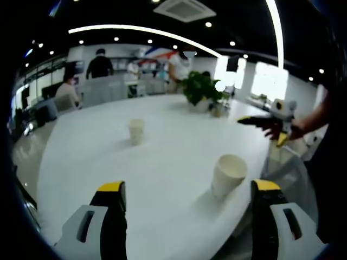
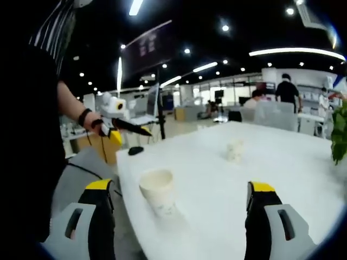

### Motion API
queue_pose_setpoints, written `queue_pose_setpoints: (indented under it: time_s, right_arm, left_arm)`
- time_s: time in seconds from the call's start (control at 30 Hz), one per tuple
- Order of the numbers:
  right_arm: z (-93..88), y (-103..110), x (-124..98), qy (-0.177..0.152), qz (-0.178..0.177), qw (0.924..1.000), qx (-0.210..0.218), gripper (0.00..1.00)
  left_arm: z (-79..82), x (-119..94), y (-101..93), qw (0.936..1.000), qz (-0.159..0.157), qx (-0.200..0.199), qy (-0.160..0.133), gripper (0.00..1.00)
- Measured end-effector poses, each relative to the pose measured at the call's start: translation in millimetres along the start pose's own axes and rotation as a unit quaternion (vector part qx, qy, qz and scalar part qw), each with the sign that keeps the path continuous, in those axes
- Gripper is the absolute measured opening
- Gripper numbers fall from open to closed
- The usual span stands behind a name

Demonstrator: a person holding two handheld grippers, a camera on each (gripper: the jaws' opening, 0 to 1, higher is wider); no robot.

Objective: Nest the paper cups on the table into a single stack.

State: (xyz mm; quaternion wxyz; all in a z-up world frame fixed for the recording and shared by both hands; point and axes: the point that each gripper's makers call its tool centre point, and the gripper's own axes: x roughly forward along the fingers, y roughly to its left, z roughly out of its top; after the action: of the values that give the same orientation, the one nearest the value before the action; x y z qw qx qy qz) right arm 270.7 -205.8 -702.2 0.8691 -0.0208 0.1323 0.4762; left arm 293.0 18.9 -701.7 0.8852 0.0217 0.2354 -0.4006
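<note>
Two paper cups stand apart on the white desk point(image 1: 162, 179), not yet nested, so the task is at its first step: reaching for a cup. The near cup point(image 1: 228, 174) stands upright close to the desk's edge nearest the person, and the far cup point(image 1: 136, 130) stands well apart from it, toward the middle of the desk.

The left gripper point(image 1: 187, 195) hangs with its jaws spread wide and empty, the near cup just inside its right jaw. The right gripper point(image 2: 181, 197) is likewise wide and empty, the near cup point(image 2: 158, 190) between its jaws.

A potted plant point(image 1: 201, 89) stands at the far edge.

The next move probably calls for one gripper to close gently on the near cup's thin wall, without crushing it, then carry it over the far cup point(image 2: 235, 150).
</note>
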Motion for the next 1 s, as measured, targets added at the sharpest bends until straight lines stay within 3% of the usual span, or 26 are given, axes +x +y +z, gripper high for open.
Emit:
queue_pose_setpoints:
  time_s: [0.53,0.77,1.0]
  right_arm:
    - [-12.1,-22.7,-20.8,0.006,-0.051,0.9986,0.014,1.0]
    - [-14.2,-42.3,-32.1,0.012,-0.083,0.9964,0.008,1.0]
    - [-15.8,-54.9,-38.0,0.006,-0.099,0.9949,0.017,1.0]
  left_arm:
    - [6.4,-1.6,4.5,1.0,0.004,0.001,-0.003,0.94]
    - [19.8,-3.4,11.6,0.9999,0.01,0.013,0.0,0.94]
    - [42.6,-4.6,37.5,0.9993,0.033,0.016,-0.012,0.94]
